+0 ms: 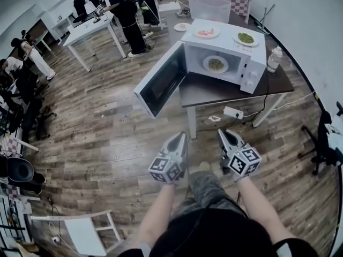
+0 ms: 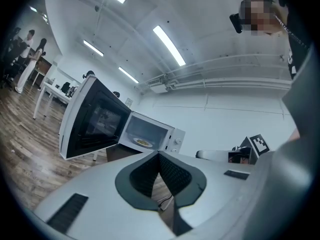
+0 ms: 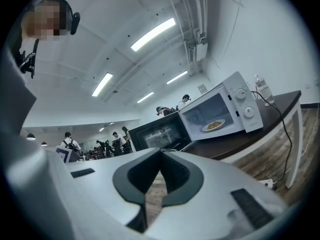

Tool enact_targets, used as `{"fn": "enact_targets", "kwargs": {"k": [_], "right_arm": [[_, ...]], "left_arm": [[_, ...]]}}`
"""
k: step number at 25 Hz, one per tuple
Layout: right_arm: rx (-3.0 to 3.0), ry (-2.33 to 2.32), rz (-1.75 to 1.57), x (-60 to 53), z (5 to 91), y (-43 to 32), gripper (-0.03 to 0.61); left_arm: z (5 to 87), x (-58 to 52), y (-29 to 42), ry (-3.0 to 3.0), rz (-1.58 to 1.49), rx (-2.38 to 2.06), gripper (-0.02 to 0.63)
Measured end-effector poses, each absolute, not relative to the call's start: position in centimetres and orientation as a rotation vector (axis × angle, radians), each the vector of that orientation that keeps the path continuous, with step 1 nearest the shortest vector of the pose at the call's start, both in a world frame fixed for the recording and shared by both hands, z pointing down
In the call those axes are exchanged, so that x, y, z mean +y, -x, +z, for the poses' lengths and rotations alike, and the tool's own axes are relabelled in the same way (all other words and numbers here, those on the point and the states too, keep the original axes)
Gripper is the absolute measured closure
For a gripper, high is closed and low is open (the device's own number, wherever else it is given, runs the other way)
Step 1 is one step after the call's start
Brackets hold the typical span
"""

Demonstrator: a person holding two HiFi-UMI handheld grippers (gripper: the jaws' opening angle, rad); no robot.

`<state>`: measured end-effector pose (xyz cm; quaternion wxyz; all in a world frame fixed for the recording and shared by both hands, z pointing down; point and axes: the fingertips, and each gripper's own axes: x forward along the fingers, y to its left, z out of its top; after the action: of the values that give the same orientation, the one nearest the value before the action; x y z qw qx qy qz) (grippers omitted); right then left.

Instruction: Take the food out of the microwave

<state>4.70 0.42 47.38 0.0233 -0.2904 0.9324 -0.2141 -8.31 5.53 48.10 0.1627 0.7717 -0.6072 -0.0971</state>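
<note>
Head view | food (image 1: pixel 215 64) in open microwave (image 1: pixel 252 71) | well beyond right gripper (image 1: pixel 223 132) (jaws together)

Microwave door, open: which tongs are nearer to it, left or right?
Left. The left tongs sit almost straight below the door in the head view, short of it; the right tongs are further right, facing the table.
</note>
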Motion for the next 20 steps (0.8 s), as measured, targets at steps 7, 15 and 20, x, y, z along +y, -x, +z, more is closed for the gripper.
{"fn": "enact_targets", "kwargs": {"k": [7, 15, 20], "right_arm": [[2.878, 0.909, -0.663, -3.8, 47.4, -3.2, 0.575], [2.860, 0.960, -0.721, -8.7, 48.7, -2.9, 0.575], [2.858, 0.983, -0.763, -11.7, 49.8, -2.6, 0.575]], "left_arm": [[47.5, 0.8, 9.3, -2.233, -0.263, -1.716, 0.614], [48.1, -4.5, 9.1, -2.251, -0.248, -1.655, 0.614], [48.6, -7.7, 9.3, -2.247, -0.240, -1.631, 0.614]]}}
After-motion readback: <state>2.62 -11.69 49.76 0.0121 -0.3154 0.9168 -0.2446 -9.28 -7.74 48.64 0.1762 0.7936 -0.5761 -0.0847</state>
